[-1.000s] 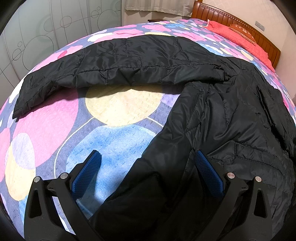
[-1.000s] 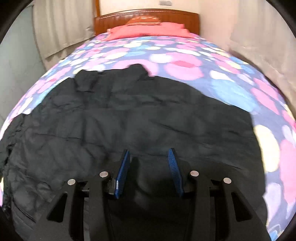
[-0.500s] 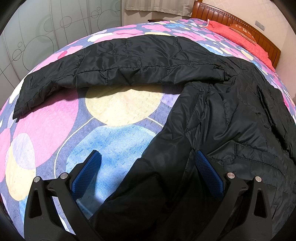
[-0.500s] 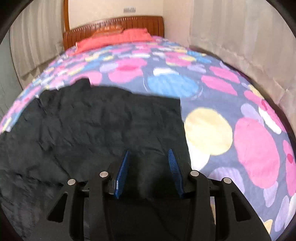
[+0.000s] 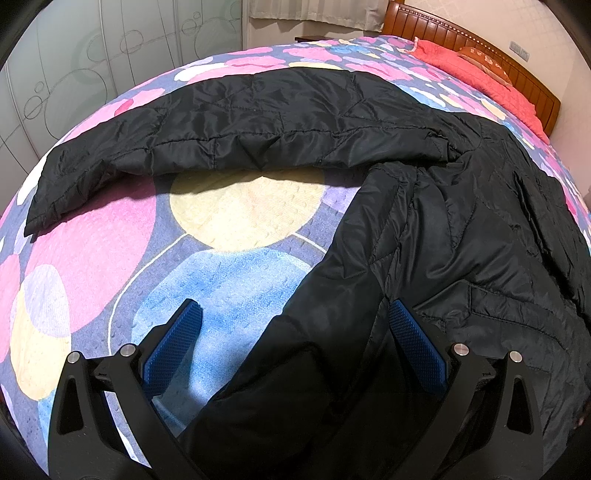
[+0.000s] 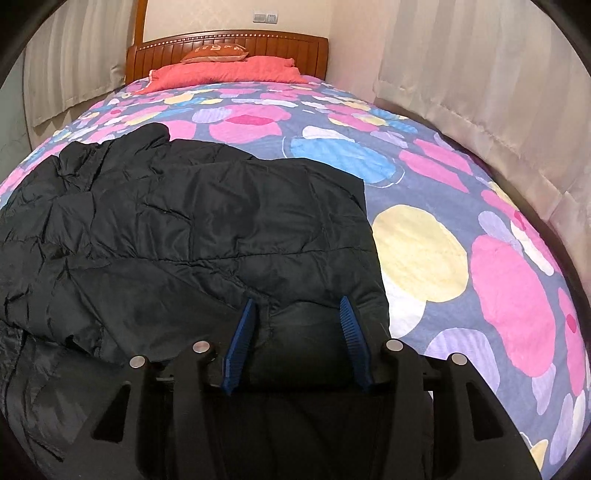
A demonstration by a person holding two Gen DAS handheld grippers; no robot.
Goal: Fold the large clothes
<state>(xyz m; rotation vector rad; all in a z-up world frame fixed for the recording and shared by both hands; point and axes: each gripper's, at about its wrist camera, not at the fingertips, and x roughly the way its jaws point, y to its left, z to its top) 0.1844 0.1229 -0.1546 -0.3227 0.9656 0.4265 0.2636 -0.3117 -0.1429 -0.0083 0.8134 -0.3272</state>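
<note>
Left wrist view looks low and forward across a bed (image 5: 92, 258) covered in a spread of pink, yellow and blue discs. The left gripper (image 5: 291, 325) hangs just above the near edge, its jaws spread wide. One blue pad (image 5: 173, 343) sits over a bare blue disc of the spread, and the other pad (image 5: 413, 347) is over the black quilted jacket (image 5: 461, 240). A fold of the jacket's hem lies between the two fingers, but neither pad presses on it. One sleeve (image 5: 229, 122) stretches out to the left across the bed, flat and lightly creased, its cuff near the far left edge.

Right wrist view faces up the bed toward the wooden headboard (image 6: 229, 48). The right gripper (image 6: 297, 325) is held level and low, its jaws part-spread with a bulge of the jacket (image 6: 184, 221) filling the gap between the blue pads (image 6: 240, 343). Whether the pads truly bite the cloth cannot be told; the fabric touches both inner faces. The jacket body spreads away from the gripper to the left, its right edge running straight up the spread, with a rumpled collar or hood at the far end.

A red blanket (image 6: 229, 70) lies at the head of the bed with an orange cushion (image 6: 218, 53) on it. The cushion bears pale lettering, too small to read. A wall plate (image 6: 270, 17) sits above the headboard, and pale curtains (image 6: 480, 74) hang along the right side.
</note>
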